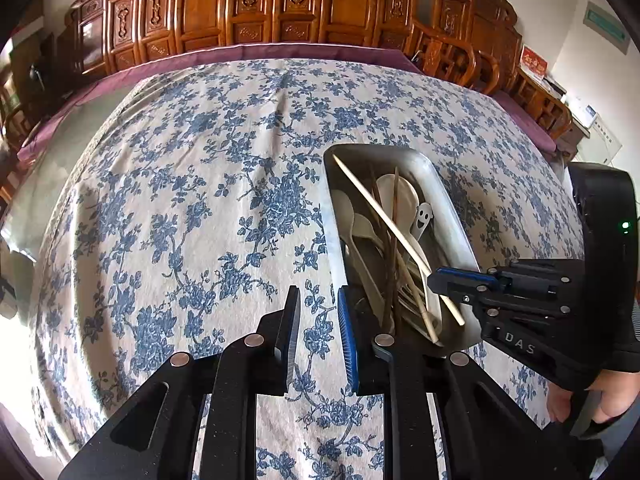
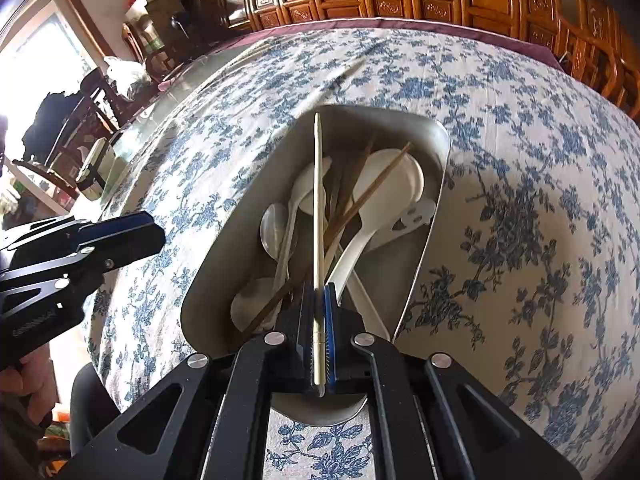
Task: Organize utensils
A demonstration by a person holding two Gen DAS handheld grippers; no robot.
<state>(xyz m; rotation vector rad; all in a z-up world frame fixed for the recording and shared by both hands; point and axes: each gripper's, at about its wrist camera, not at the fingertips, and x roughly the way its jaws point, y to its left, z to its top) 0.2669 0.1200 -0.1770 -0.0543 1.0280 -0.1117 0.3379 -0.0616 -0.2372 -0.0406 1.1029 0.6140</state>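
Observation:
A grey metal tray (image 1: 448, 192) (image 2: 438, 136) on the floral tablecloth holds white spoons (image 2: 384, 188), brown chopsticks (image 2: 372, 188) and a smiley-face utensil (image 1: 423, 216). My right gripper (image 2: 319, 292) is shut on a pale chopstick (image 2: 318, 200), which points forward over the tray; it shows in the left wrist view (image 1: 400, 236) with the right gripper (image 1: 452, 286) on its near end. My left gripper (image 1: 318, 308) is open and empty, over the cloth just left of the tray.
The table is covered by a blue floral cloth (image 1: 200, 200) over a purple one (image 1: 256, 54). Carved wooden cabinets (image 1: 280, 0) and chairs (image 1: 460, 60) stand behind. A chair with clutter (image 2: 92, 128) sits at the left table edge.

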